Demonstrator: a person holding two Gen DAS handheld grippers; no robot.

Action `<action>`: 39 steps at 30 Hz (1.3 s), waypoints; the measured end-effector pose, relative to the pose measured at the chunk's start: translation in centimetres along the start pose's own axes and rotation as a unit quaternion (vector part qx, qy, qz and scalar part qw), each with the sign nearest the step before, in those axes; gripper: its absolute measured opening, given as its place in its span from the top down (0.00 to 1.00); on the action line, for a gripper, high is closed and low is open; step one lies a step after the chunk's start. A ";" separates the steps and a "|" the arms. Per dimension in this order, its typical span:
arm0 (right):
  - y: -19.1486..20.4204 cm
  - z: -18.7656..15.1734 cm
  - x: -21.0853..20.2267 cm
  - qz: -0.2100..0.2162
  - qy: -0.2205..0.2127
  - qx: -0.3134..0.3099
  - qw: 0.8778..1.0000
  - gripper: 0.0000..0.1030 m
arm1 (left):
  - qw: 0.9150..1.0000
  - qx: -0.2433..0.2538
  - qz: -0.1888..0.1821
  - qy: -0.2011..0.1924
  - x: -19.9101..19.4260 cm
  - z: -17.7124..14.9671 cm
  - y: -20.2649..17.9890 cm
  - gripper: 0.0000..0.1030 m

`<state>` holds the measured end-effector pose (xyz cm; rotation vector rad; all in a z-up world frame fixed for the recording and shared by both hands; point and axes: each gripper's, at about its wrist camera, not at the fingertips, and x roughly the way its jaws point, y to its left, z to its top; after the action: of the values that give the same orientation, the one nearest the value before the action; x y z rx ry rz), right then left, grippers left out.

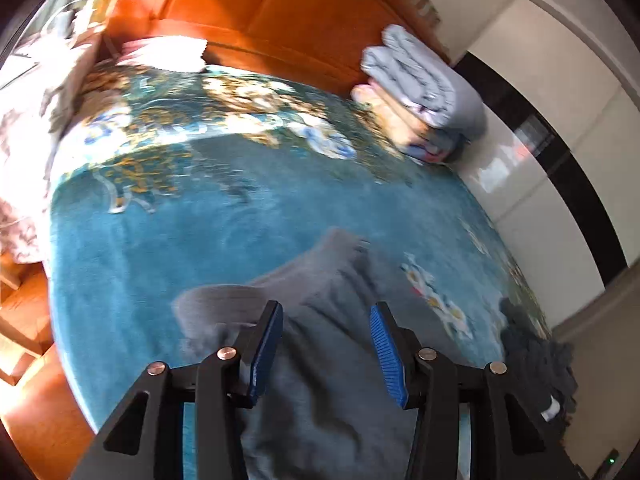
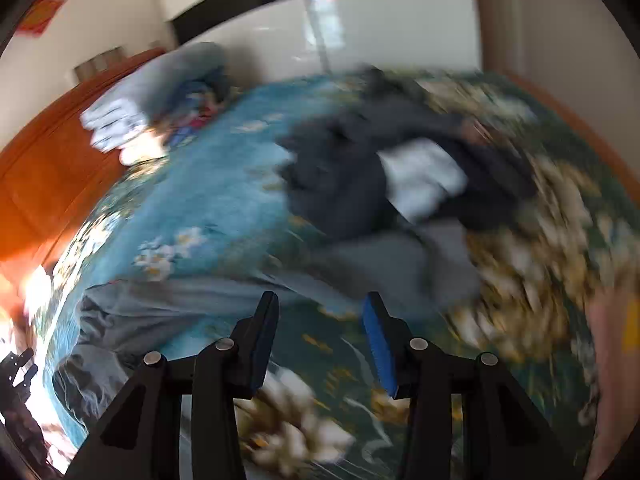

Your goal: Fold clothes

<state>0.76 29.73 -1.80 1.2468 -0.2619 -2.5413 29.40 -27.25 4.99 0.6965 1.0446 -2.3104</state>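
A grey garment (image 1: 320, 320) lies spread on a blue floral bedspread (image 1: 180, 220). My left gripper (image 1: 326, 316) is open just above it, its jaws wide apart over the cloth and empty. In the right wrist view the same grey garment (image 2: 180, 300) stretches from the left to the middle. My right gripper (image 2: 320, 308) is open and empty above the bedspread (image 2: 192, 200), beside the garment's edge. A heap of dark clothes (image 2: 352, 160) with a white piece (image 2: 424, 176) lies beyond it. This view is blurred.
A stack of folded light-blue and pink clothes (image 1: 424, 88) sits at the bed's far edge against the orange headboard (image 1: 280, 12). A dark clothes heap (image 1: 536, 360) lies at the right. A patterned quilt (image 1: 28, 120) hangs at the left. A white wall (image 1: 560, 100) borders the bed.
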 end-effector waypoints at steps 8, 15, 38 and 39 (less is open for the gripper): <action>-11.2 -2.1 5.8 0.077 -0.016 0.279 0.957 0.51 | 0.981 0.182 -0.046 0.047 6.7 -5.6 -15.2 0.49; -13.8 -1.5 9.1 0.095 -0.056 0.366 0.924 0.62 | 0.979 0.175 -0.034 0.099 9.5 -6.3 -14.7 0.49; -9.5 7.1 7.6 0.006 -0.039 0.288 0.957 0.85 | 0.974 0.168 -0.037 0.147 10.3 -7.1 -12.8 0.49; -9.4 7.0 7.4 0.027 -0.045 0.279 0.959 0.75 | 0.974 0.166 -0.036 0.148 10.4 -7.0 -12.7 0.49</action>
<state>-10.85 36.25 -5.78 1.2704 -1.0776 -2.5638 15.41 -16.87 1.10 1.1819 0.8213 -2.5273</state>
